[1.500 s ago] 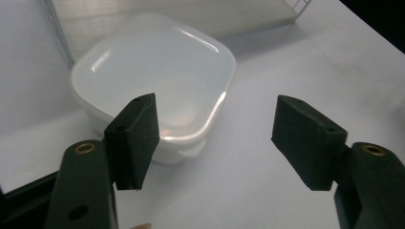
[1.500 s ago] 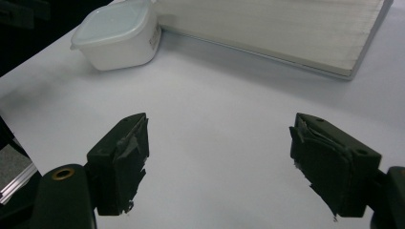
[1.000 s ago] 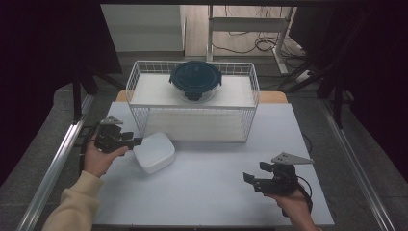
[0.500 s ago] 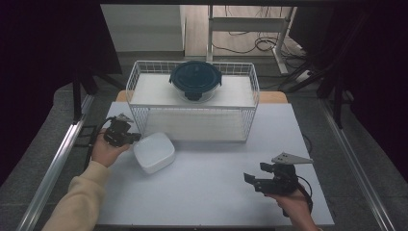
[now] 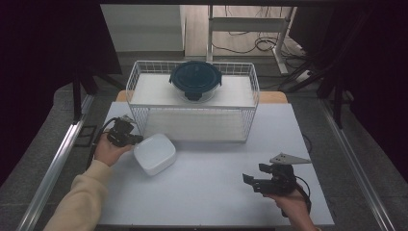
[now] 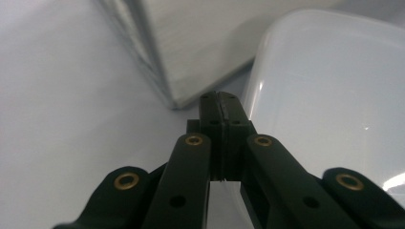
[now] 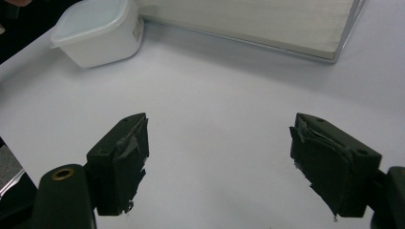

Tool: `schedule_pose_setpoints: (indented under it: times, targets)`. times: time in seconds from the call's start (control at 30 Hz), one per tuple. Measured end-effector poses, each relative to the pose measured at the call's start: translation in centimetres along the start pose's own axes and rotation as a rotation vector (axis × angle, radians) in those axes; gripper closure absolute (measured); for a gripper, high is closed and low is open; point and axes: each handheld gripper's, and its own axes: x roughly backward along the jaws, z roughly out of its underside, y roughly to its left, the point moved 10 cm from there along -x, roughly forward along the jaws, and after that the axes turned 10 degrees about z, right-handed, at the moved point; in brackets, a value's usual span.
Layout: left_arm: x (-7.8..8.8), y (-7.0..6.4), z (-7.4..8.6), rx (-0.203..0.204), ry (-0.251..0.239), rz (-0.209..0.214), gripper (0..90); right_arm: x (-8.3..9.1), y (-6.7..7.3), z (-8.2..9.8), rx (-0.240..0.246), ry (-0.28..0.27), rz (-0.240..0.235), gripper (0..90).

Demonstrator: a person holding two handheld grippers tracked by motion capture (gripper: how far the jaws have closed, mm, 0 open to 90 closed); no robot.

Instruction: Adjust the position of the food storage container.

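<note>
Sitting near the desk's left edge, just before the wire basket (image 5: 192, 103), the white lidded box (image 5: 154, 153) meets the left gripper (image 6: 220, 102), its jaws just closed, seemingly empty, while the right gripper (image 7: 217, 157) gapes empty.

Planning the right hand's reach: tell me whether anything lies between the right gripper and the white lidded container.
Nothing visible does. The right gripper hangs open over bare table, and the white container sits up and to its left with open surface between. The left gripper, shut, is at the container's far left edge; the wire basket stands behind.
</note>
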Motion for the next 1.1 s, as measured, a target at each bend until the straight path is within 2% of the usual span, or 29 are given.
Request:
schedule_pose_setpoints:
  times: [0.03, 0.13, 0.2, 0.27, 0.3, 0.4, 0.43, 0.5, 0.53, 0.57, 0.67, 0.7, 0.73, 0.8, 0.93, 1.0, 1.1]
  targets:
    - [-0.1, -0.7, 0.1, -0.014, 0.012, 0.008, 90.0, 0.0, -0.1, 0.0, -0.002, -0.001, 0.003, 20.7]
    - [-0.2, -1.5, 0.3, -0.036, 0.034, 0.014, 90.0, 0.0, -0.1, 0.0, -0.002, -0.001, 0.002, 20.7]
    - [-0.2, -2.5, 0.6, -0.063, 0.057, 0.005, 90.0, 0.2, 0.1, -0.1, 0.003, -0.005, 0.0, 20.7]
    - [-0.2, -2.7, 0.7, -0.059, 0.056, 0.009, 90.0, 0.2, 0.1, -0.1, 0.005, -0.007, 0.0, 20.7]
    - [-0.2, -3.3, 1.1, -0.048, 0.045, 0.036, 90.0, 0.3, 0.1, -0.1, 0.005, -0.008, -0.001, 20.7]
    - [-0.1, -3.6, 1.3, -0.028, 0.036, 0.058, 90.0, 0.3, 0.1, -0.1, 0.004, -0.008, 0.0, 20.7]
    - [0.0, -4.1, 1.7, -0.013, 0.029, 0.083, 90.0, 0.2, 0.1, -0.1, 0.004, -0.007, 0.001, 20.7]
    - [0.0, -4.4, 1.8, -0.013, 0.029, 0.095, 90.0, 0.2, 0.2, -0.1, 0.005, -0.007, 0.001, 20.7]
    - [-0.1, -5.0, 2.1, -0.009, 0.022, 0.123, 90.0, 0.2, 0.2, -0.1, 0.004, -0.008, 0.0, 20.7]
    - [-0.2, -5.3, 2.2, -0.005, 0.023, 0.134, 90.0, 0.2, 0.3, -0.1, 0.004, -0.007, -0.001, 20.7]
    - [-0.3, -6.0, 2.4, -0.002, 0.025, 0.139, 90.0, 0.1, 0.4, -0.1, 0.004, -0.004, -0.004, 20.7]
    - [-0.5, -6.8, 2.4, -0.002, 0.027, 0.161, 90.0, 0.0, 0.4, -0.1, 0.008, -0.004, -0.004, 20.7]
    - [-0.5, -6.8, 2.4, -0.002, 0.027, 0.161, 90.0, 0.0, 0.4, -0.1, 0.008, -0.004, -0.004, 20.7]
    - [-0.9, -7.8, 2.6, -0.009, 0.038, 0.186, 90.0, 0.0, 0.5, 0.0, 0.009, -0.001, -0.006, 20.7]
    - [-1.0, -8.8, 2.7, 0.008, 0.043, 0.193, 90.0, 0.0, 0.5, 0.0, 0.007, -0.002, -0.008, 20.7]
    - [-1.1, -9.7, 2.8, 0.015, 0.04, 0.212, 90.0, 0.1, 0.5, -0.1, 0.008, -0.003, -0.009, 20.7]
    - [-1.3, -10.2, 2.9, 0.019, 0.037, 0.223, 90.0, 0.2, 0.4, -0.1, 0.006, -0.005, -0.009, 20.7]
